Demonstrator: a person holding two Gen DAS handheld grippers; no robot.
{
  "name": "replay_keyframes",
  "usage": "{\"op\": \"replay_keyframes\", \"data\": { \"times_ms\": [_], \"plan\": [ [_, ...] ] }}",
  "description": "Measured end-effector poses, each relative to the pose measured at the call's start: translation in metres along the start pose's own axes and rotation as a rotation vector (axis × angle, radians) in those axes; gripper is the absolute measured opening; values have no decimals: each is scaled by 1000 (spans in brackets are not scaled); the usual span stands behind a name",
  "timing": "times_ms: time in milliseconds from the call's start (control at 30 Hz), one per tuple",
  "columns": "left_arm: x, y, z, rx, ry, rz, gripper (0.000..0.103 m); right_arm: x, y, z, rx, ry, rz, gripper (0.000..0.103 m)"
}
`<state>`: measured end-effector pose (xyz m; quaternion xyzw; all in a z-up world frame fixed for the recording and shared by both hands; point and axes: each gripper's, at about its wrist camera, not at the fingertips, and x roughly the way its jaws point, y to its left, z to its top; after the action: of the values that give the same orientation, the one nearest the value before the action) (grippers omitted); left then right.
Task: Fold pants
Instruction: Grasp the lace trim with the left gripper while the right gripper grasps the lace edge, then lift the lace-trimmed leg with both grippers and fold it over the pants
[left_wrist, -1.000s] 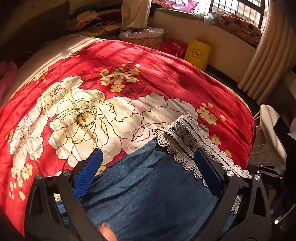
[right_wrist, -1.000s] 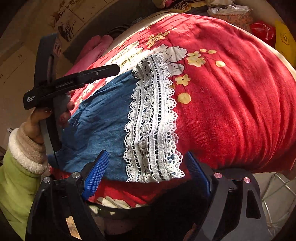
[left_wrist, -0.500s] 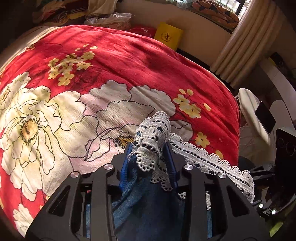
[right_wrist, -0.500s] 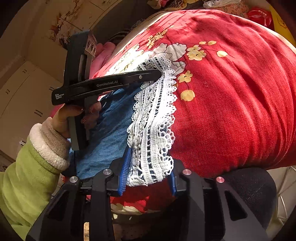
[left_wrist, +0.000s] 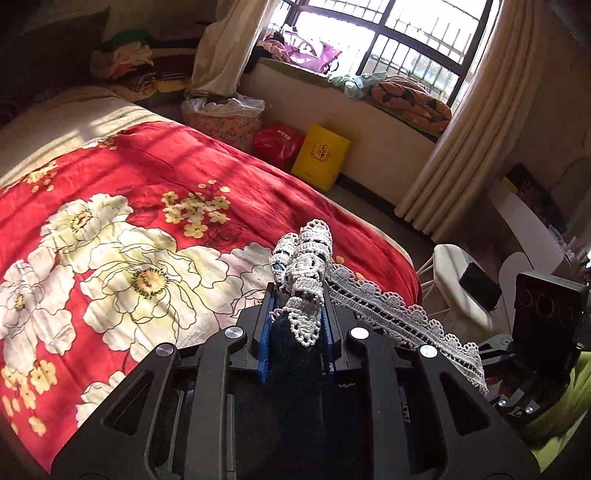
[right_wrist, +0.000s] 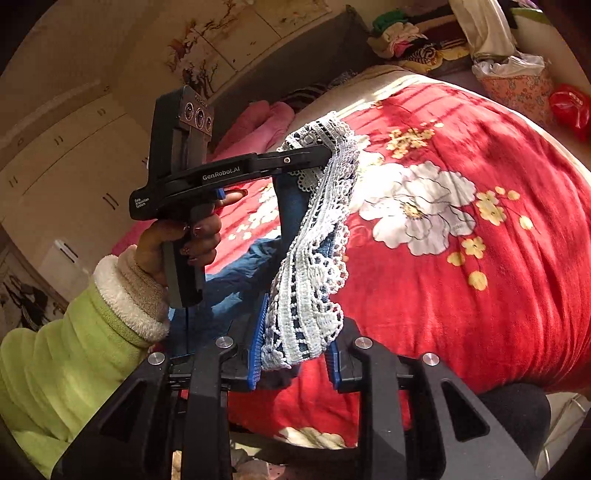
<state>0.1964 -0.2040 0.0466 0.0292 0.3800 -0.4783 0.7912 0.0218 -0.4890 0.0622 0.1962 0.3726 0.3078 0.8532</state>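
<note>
The left gripper (left_wrist: 297, 325) has its blue pads closing on a bunched wad of white crochet lace hem, with dark denim packed between them just behind the lace. The right gripper (right_wrist: 295, 354) is closing likewise on the other end of that same lace band, which spills forward over its pads. Between the two claws the lace trim (right_wrist: 317, 236) runs as a slack, twisted strip, and the blue denim pants (right_wrist: 236, 269) hang below and behind it, lifted partly off the red floral plush blanket (left_wrist: 122, 206) that spreads ahead of both claws.

The pants look soft and limp: the denim sags under its own moderate weight, while the lace is light, open-worked and liable to snag or stretch on the pad ridges. Gripping lace alone seems risky; a bite that takes in the denim edge beneath, at the two hem corners, should hold better and keep the edge straight when it is laid over.
</note>
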Motion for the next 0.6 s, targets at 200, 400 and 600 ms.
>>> {"op": "replay_keyframes", "data": {
  "times_ms": [200, 400, 600],
  "plan": [
    [-63, 30, -25, -39, -81, 25, 15, 34, 64, 12, -155, 43, 39, 26],
    [-91, 77, -74, -160, -117, 35, 22, 89, 106, -1, -245, 155, 49, 26],
    [-111, 111, -116, -318, -135, 83, 33, 153, 133, -27, -345, 283, 27, 26]
  ]
}}
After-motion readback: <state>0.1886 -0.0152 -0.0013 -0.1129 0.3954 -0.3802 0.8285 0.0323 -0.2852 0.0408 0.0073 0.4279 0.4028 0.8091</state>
